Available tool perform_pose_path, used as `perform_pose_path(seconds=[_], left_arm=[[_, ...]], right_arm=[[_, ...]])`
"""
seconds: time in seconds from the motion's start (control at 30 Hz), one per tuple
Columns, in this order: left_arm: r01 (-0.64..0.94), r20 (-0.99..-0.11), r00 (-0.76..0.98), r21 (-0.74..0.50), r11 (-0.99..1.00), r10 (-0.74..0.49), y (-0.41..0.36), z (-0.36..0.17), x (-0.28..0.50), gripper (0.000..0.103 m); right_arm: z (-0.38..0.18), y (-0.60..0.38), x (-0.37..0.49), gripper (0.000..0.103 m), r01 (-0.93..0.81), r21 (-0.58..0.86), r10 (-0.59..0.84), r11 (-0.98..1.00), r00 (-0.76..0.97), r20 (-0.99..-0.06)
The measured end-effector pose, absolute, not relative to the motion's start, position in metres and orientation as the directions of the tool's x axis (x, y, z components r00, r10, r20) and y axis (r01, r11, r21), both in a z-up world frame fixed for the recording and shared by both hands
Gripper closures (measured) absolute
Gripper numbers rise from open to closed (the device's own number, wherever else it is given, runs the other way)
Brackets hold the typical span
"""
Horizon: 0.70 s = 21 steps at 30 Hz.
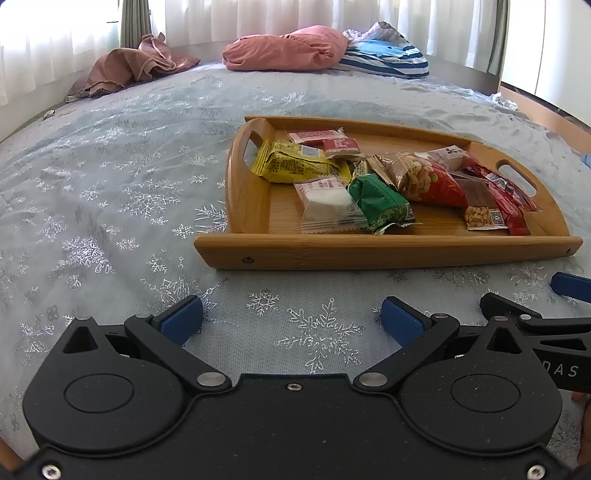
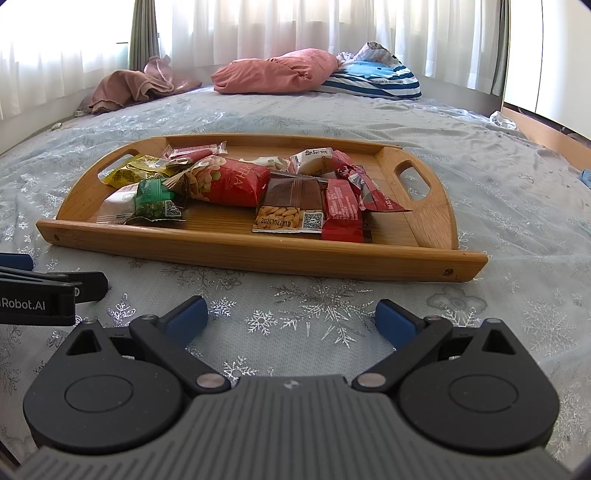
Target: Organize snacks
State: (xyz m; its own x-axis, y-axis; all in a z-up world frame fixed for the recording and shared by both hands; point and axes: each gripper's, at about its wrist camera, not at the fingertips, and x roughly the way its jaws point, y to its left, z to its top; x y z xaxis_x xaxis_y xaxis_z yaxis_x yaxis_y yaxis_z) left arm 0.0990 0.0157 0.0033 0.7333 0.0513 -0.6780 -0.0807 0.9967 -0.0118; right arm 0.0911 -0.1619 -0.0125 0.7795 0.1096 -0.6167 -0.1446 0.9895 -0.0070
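I have both grippers low over the bedspread (image 1: 110, 184), side by side, short of the near edge of the wooden tray (image 1: 388, 253). My left gripper (image 1: 291, 321) has its blue-padded fingers spread wide with nothing between them, only snowflake-print cloth. My right gripper (image 2: 290, 317) is the same: fingers wide apart, empty, over bare cloth. Each camera catches the other unit at its frame edge, so the two sit close together. The tray lies flat on the bed, near the middle, long side toward me, a cut-out handle at each end. All the snacks I can see are inside it, piled loosely and overlapping. At the left end lies a yellow packet (image 1: 295, 164), with a small red-and-white packet (image 1: 340, 146) behind it toward the far rim. Nearer the front edge sits a clear-wrapped white cake (image 1: 328, 205), touching a green pea packet (image 2: 157, 201) on its right. In the centre a red peanut bag (image 2: 229, 181) lies on its side, partly over its neighbours. Right of it, a brown peanut sachet (image 2: 291, 210) faces me with a date stamp and QR code, beside a dark red bar wrapper (image 2: 341, 214). At the far edge of the bed I see a pink pillow (image 2: 277, 72), a blue striped pillow (image 2: 373, 79) and a crumpled brown cloth (image 2: 129, 86), under white curtains (image 2: 258, 29).
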Motion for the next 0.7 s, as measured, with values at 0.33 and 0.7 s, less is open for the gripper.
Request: perform_pose_path(seconds=[0.33,0.7], left_arm=[[-0.080,-0.678,0.733,-0.009,0.997,0.052,0.0152,0.0027,0.0979,0.000],[-0.078,-0.676,0.735,-0.006,0.997,0.054,0.0148,0.0023,0.0975,0.000]], right_arm=[[-0.0128,-0.1620,0.0911,0.001,-0.145,-0.007,0.110,0.989,0.780,-0.617],[-0.0132,-0.1619,0.0909,0.001,-0.145,-0.007,0.110,0.989,0.780,-0.616]])
